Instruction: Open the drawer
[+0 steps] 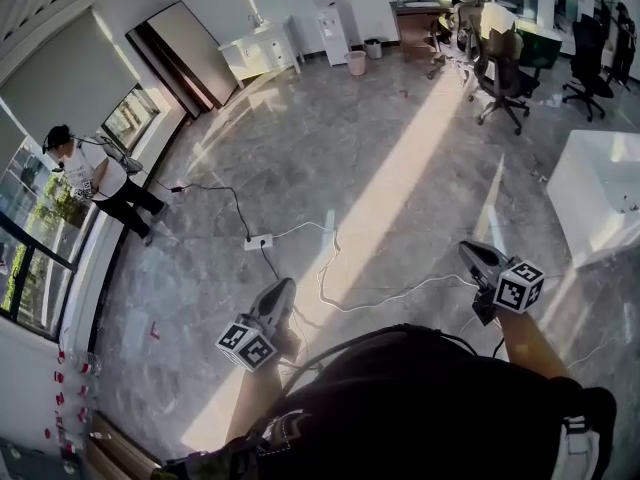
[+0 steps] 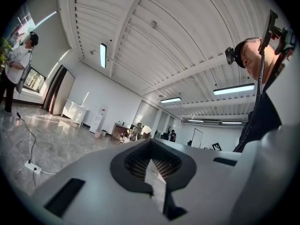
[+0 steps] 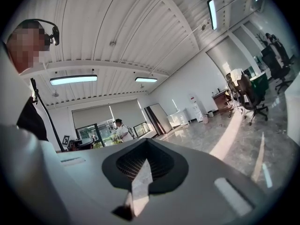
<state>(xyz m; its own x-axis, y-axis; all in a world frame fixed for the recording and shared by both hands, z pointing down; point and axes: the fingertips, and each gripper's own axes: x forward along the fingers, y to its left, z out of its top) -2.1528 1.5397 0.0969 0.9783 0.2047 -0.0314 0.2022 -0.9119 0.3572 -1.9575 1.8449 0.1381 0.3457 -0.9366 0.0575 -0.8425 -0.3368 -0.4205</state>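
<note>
a: grippers?
b: left gripper (image 1: pixel 283 288) and right gripper (image 1: pixel 472 253) were both clenched, empty, over the floor (image 1: pixel 380 168).
a: drawer?
b: couldn't make one out. white cabinet (image 1: pixel 262 50) stood at the floor's far edge, well apart from both.

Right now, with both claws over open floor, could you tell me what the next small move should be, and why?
I would probably step toward the white cabinet at the room's far side, the likeliest target. The left claw and right claw are both shut, empty, and above bare floor, with nothing in reach to pull.
</note>
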